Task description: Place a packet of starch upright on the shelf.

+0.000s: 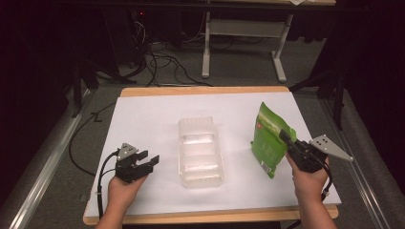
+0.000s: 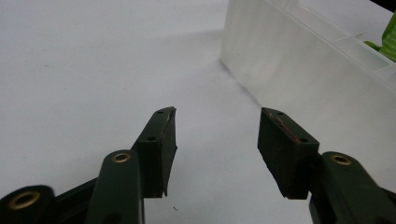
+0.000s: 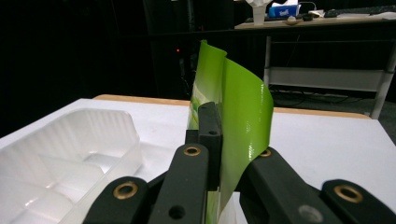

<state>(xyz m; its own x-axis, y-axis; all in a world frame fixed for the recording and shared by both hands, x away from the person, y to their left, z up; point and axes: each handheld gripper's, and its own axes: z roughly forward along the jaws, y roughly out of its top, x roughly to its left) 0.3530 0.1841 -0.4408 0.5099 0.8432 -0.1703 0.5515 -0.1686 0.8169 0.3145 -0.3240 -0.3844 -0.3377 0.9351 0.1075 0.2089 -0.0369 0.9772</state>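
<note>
In the right gripper view the green pouch (image 3: 243,121) hides the right gripper's (image 3: 223,140) far jaw, and its bottom is cut off. The pouch's print is too small to read. The left gripper view crops the clear tray (image 2: 308,60) at the right edge.

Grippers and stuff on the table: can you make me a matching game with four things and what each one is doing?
Things:
1. left gripper
2. right gripper
3. green pouch
4. clear plastic tray

States:
A. lying in the middle of the table
B. jaws apart, holding nothing
C. lifted up and pinched at its edge
D. clamped shut on something

Pairs: 1-B, 2-D, 3-C, 4-A
</note>
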